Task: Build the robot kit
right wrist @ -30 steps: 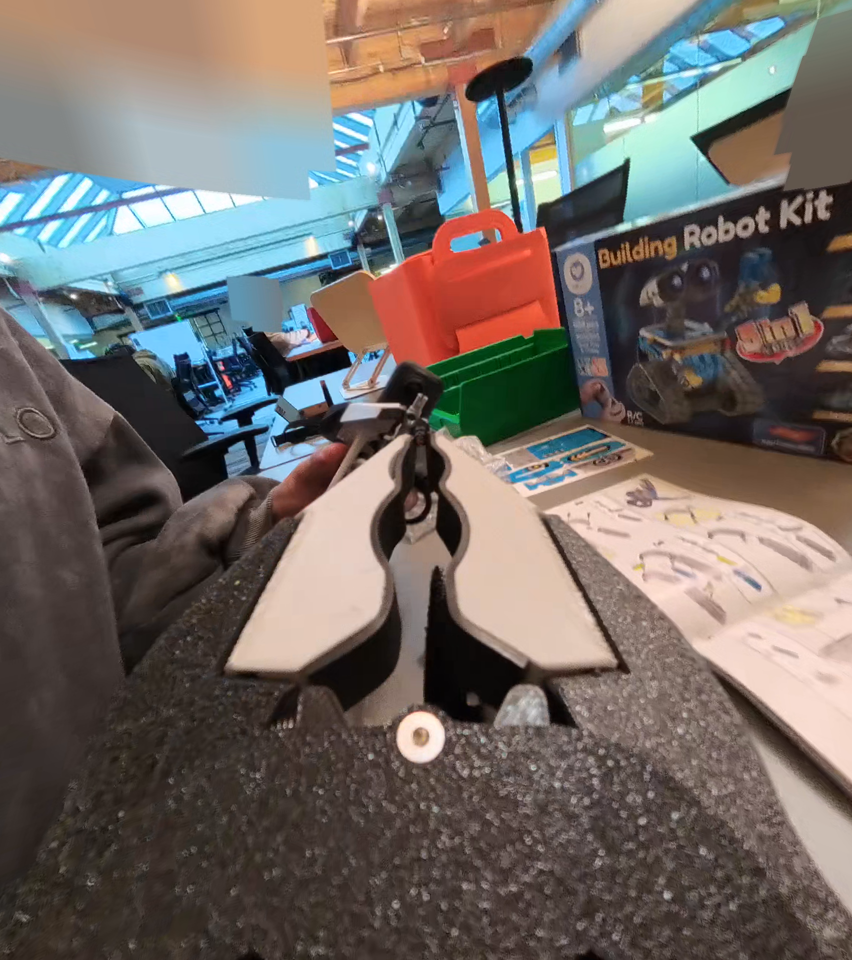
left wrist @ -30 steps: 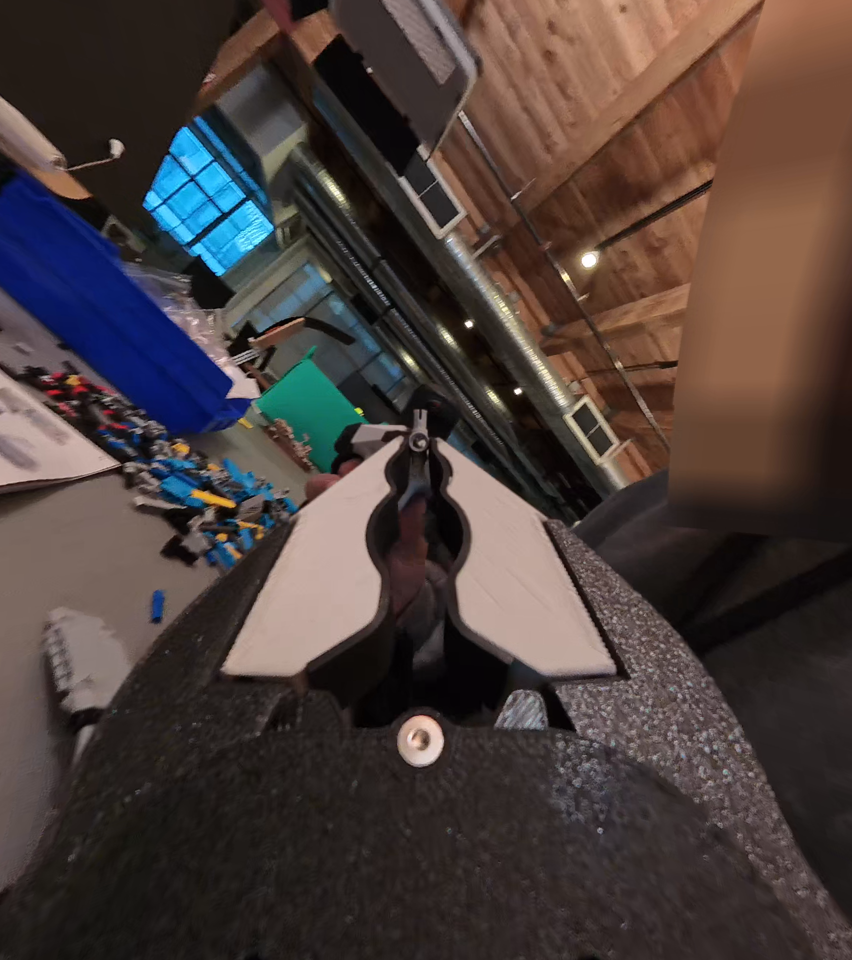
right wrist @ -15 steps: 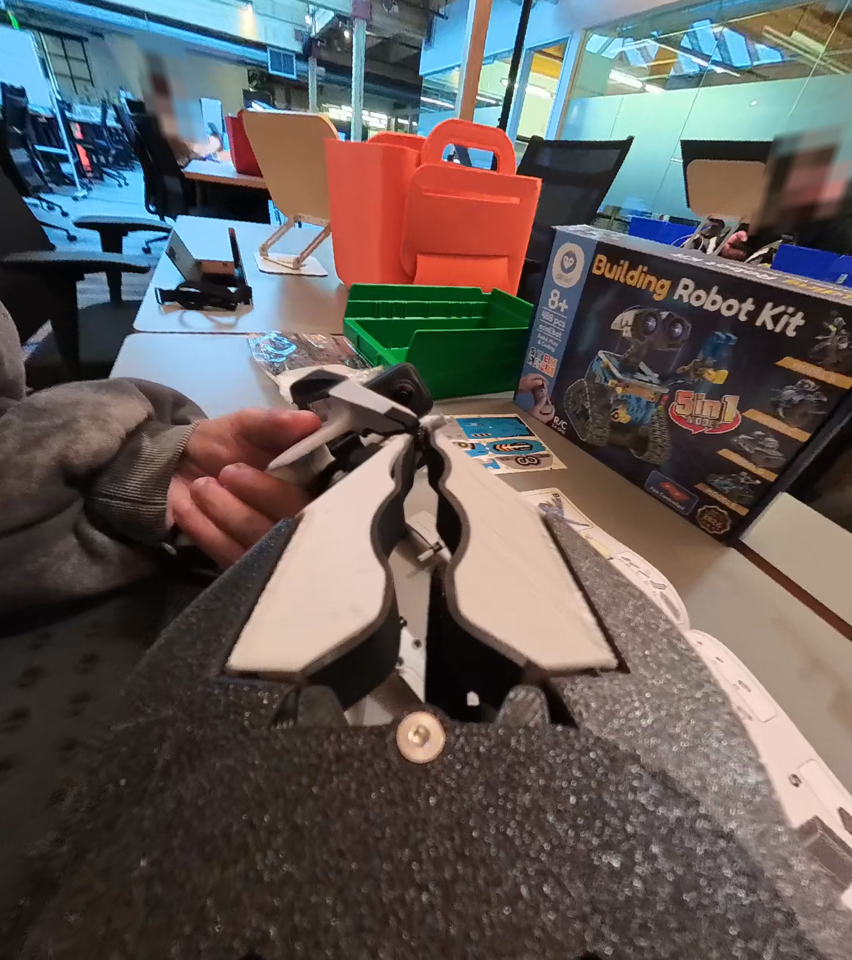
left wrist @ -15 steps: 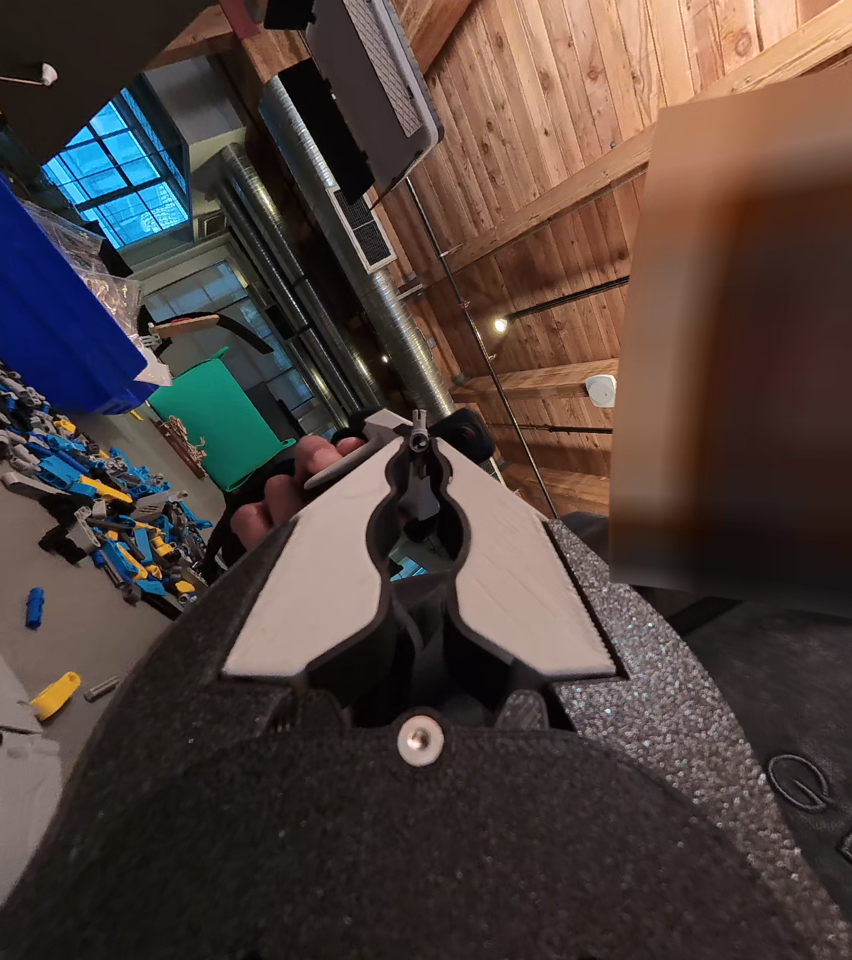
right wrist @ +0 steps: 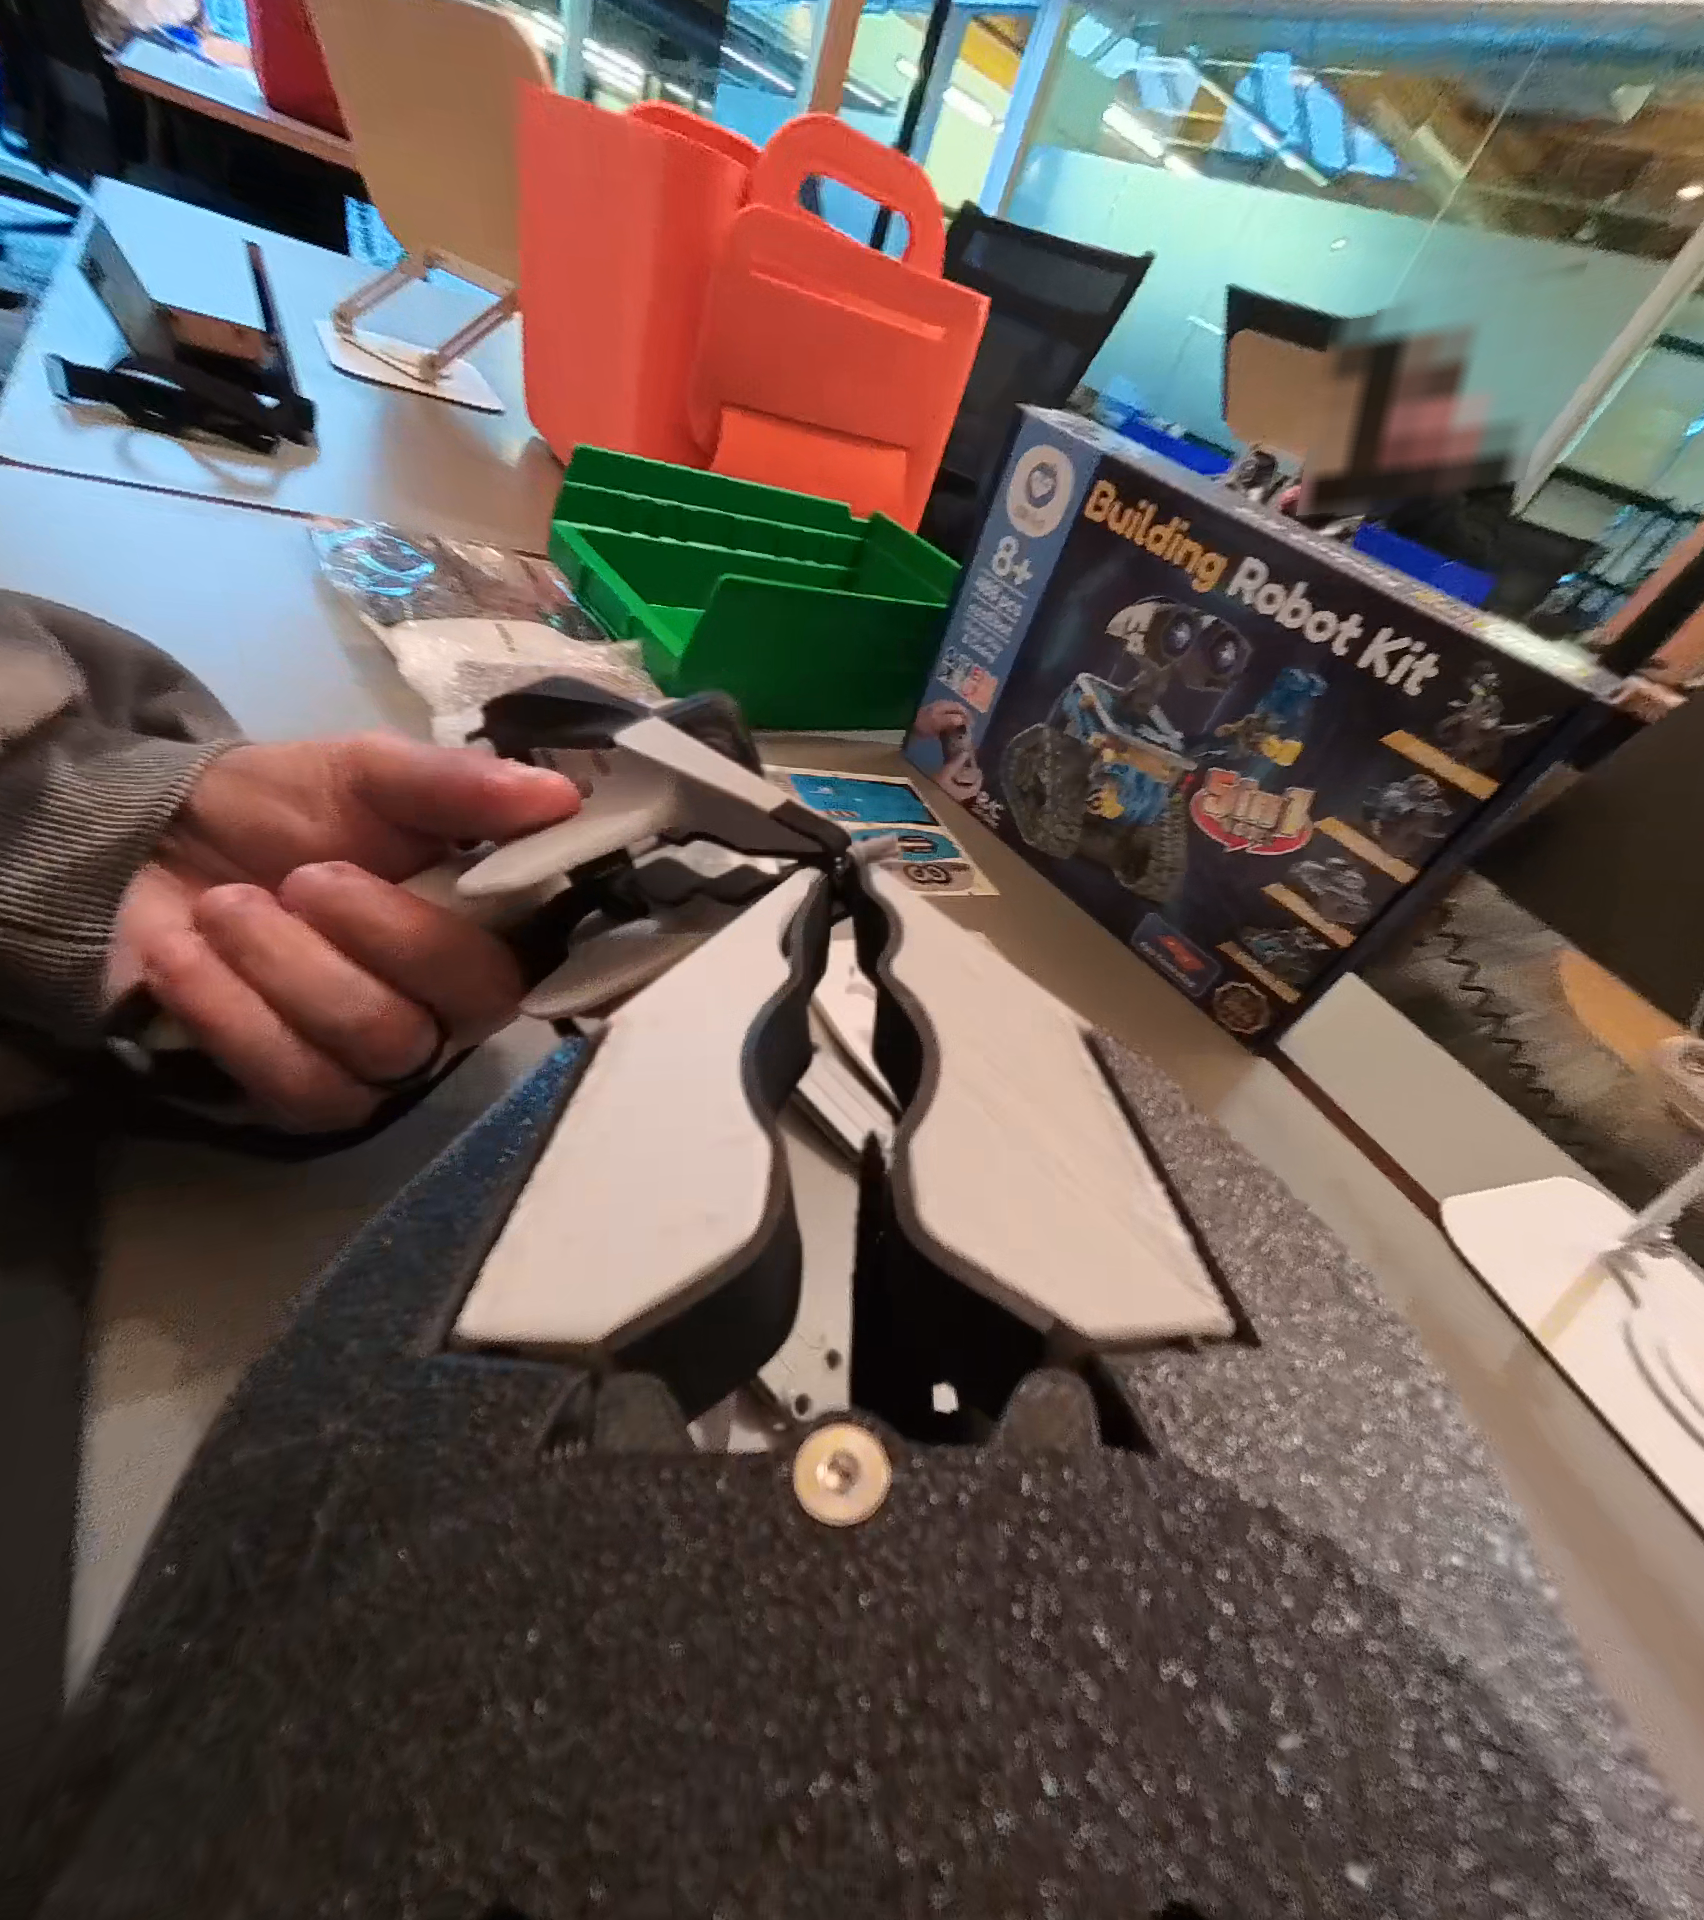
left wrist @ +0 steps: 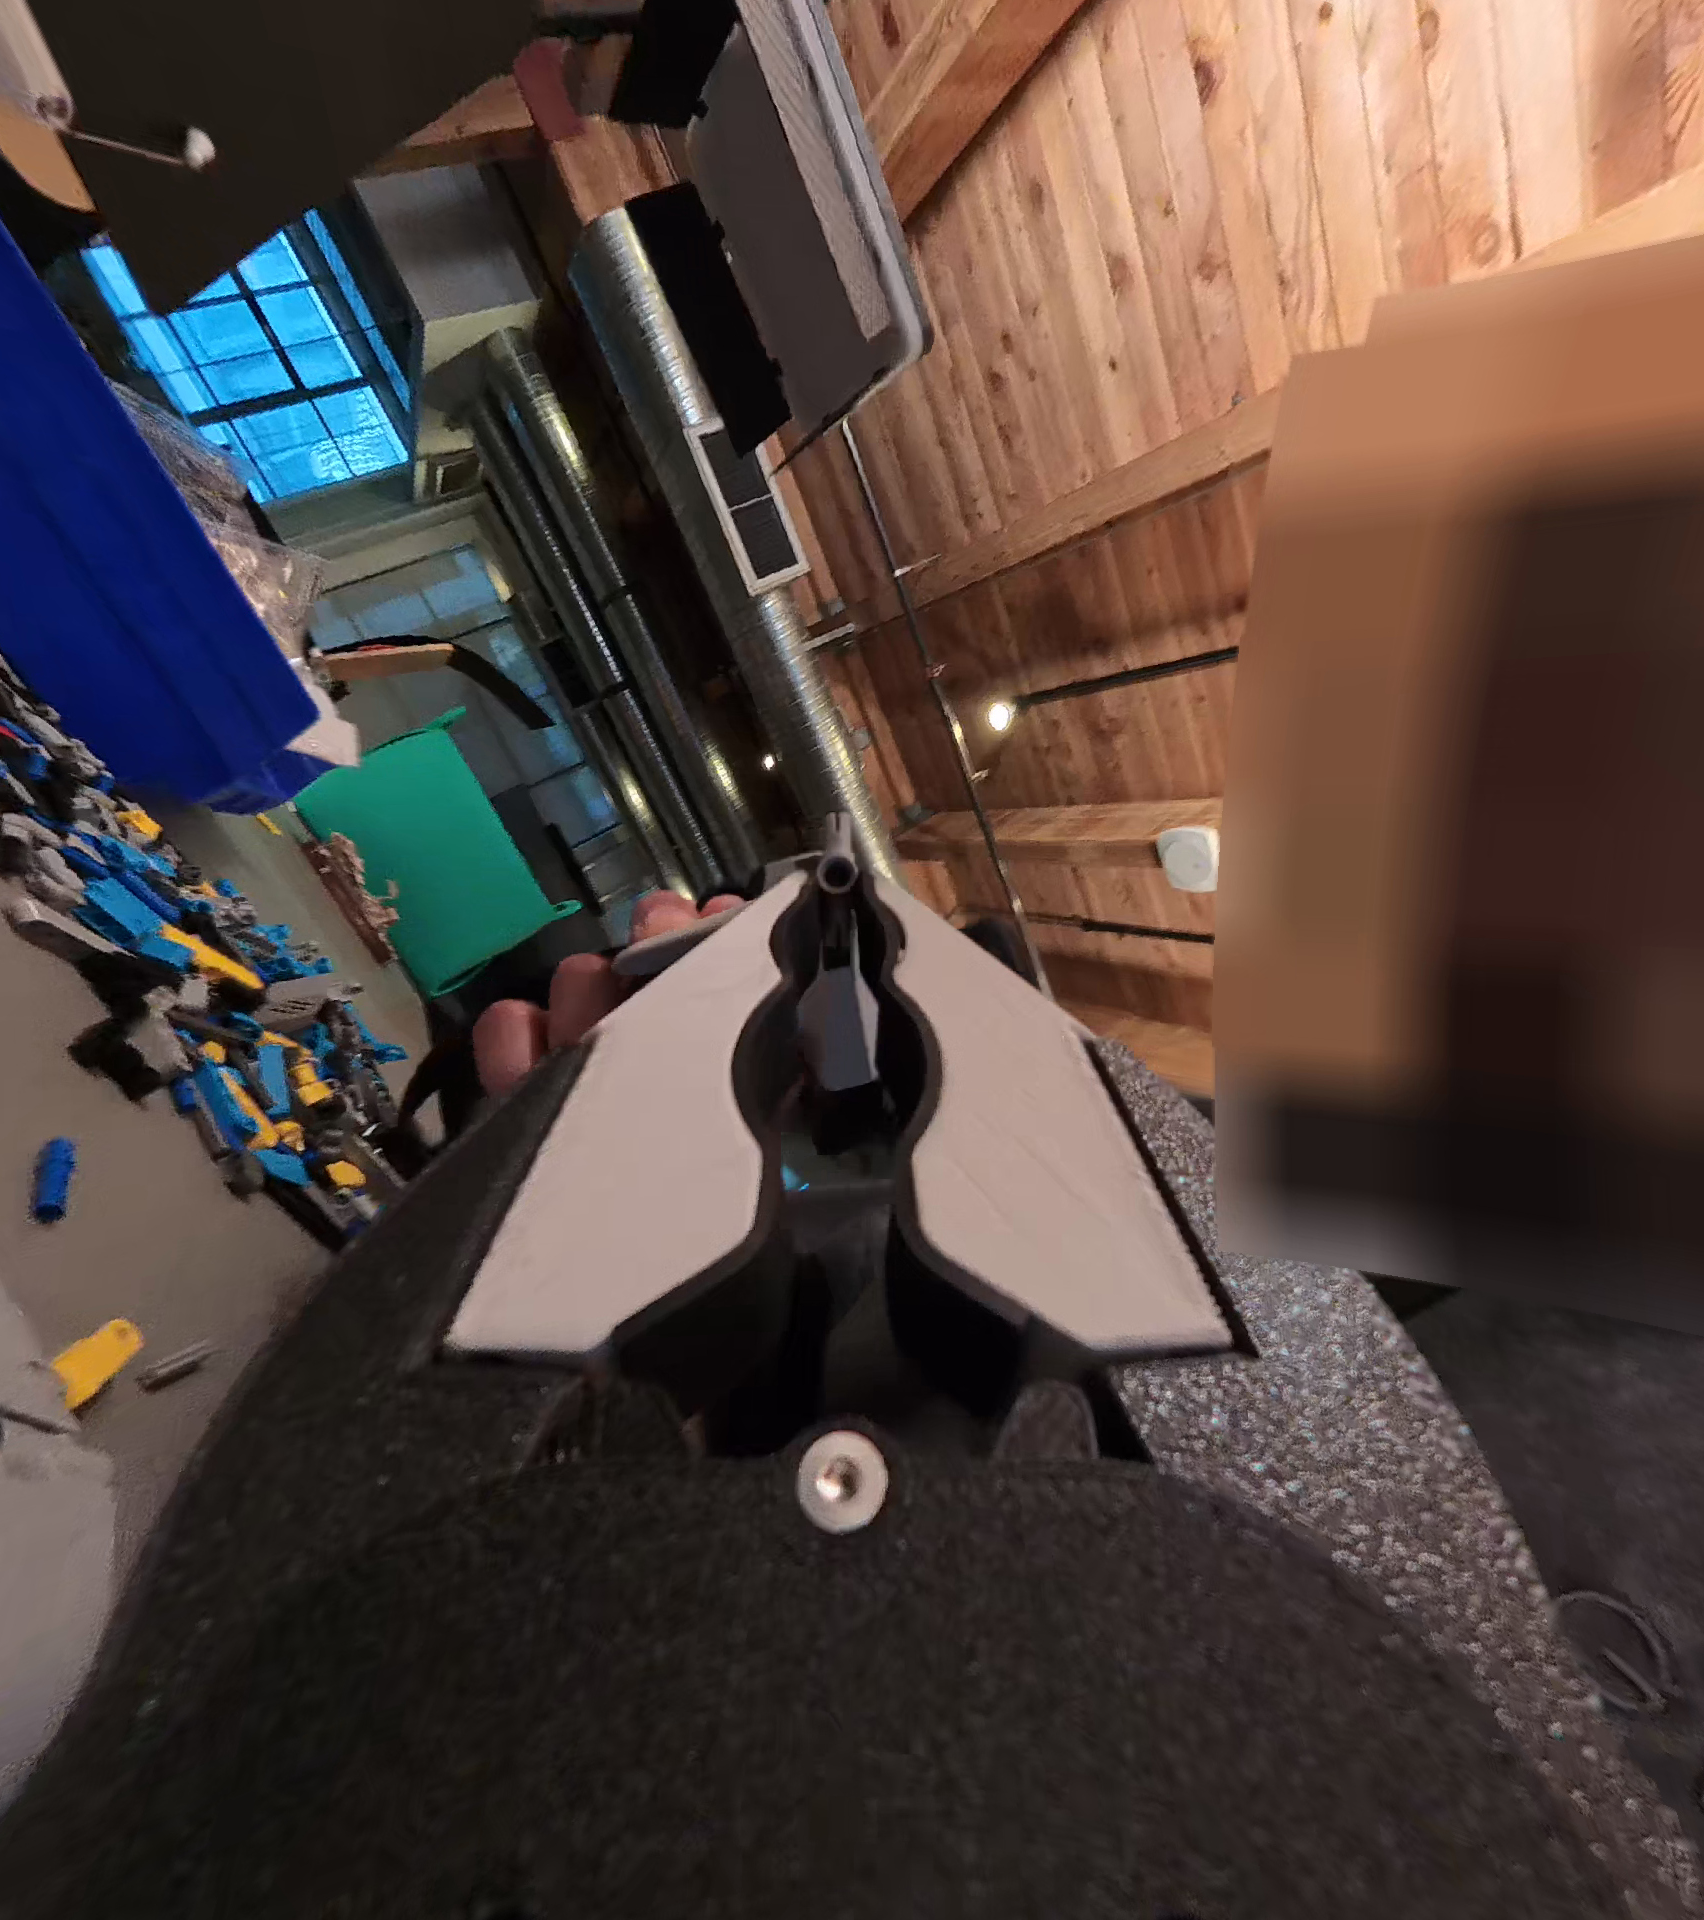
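My left gripper [left wrist: 835,883] is shut on a small grey pin-like part [left wrist: 835,871] that sticks out at its tips. A dark grey piece [left wrist: 837,1029] shows through the hollow between its fingers. In the right wrist view my right gripper [right wrist: 843,873] is shut, and its tips meet the left gripper [right wrist: 682,790] tip to tip at the small grey part [right wrist: 874,850]. A hand [right wrist: 308,914] holds the left gripper from the left. The right gripper's hand [left wrist: 557,997] shows behind the left gripper's fingers.
A pile of blue, yellow and grey bricks [left wrist: 183,987] lies on the grey table beside a blue bin [left wrist: 48,468]. A green bin [right wrist: 754,613], an orange bag [right wrist: 754,343], a dark kit box [right wrist: 1243,810] and a sticker sheet [right wrist: 869,821] stand ahead. Less than 4 cm separates the two grippers' tips.
Both views have swung. The right view has tipped down toward the table, and the left gripper and its hand now sit closer and larger. Both grippers stay shut, tips together.
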Demonstrator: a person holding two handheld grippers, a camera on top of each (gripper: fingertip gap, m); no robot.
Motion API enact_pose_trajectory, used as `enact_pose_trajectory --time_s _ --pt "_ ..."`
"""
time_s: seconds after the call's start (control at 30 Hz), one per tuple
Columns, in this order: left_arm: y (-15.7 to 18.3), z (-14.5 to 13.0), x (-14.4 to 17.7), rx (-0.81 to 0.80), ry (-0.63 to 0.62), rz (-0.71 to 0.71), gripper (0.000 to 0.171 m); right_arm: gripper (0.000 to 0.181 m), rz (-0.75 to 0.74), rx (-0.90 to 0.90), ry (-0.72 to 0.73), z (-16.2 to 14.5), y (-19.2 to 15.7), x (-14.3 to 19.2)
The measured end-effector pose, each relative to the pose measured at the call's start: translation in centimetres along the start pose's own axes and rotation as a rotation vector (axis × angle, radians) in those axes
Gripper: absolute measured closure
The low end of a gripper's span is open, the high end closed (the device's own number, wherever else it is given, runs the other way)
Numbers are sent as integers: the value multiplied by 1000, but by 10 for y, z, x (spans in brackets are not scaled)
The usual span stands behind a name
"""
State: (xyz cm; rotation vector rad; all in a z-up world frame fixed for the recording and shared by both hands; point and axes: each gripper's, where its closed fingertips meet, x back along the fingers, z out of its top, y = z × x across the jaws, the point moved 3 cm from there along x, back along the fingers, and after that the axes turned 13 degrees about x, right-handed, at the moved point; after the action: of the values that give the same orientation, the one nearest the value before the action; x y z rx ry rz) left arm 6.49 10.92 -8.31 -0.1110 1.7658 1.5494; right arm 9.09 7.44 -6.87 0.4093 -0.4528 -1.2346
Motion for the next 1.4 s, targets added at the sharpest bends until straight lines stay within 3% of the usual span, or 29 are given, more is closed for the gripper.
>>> enact_pose_trajectory --time_s 0.27,0.4,0.47,0.6,0.7,0.93,1.4 --pt "-2 0 0 0 7 10 166 178 -14 -56 42 -3 0 1" --pt "-2 0 0 -168 -25 138 166 178 48 -204 82 -7 0 2" --pt "-2 8 3 -301 19 227 166 165 35 -258 82 -12 3 4" --pt "8 23 10 -436 168 255 166 137 -29 -216 27 -16 3 -2" --pt "10 25 11 -346 222 163 166 135 -133 -90 -48 -16 1 -15" --pt "3 16 5 -243 171 117 166 161 -345 205 -80 -2 -3 -18" --pt "-2 13 4 -124 157 63 166 156 -288 170 -85 -7 -4 -19"
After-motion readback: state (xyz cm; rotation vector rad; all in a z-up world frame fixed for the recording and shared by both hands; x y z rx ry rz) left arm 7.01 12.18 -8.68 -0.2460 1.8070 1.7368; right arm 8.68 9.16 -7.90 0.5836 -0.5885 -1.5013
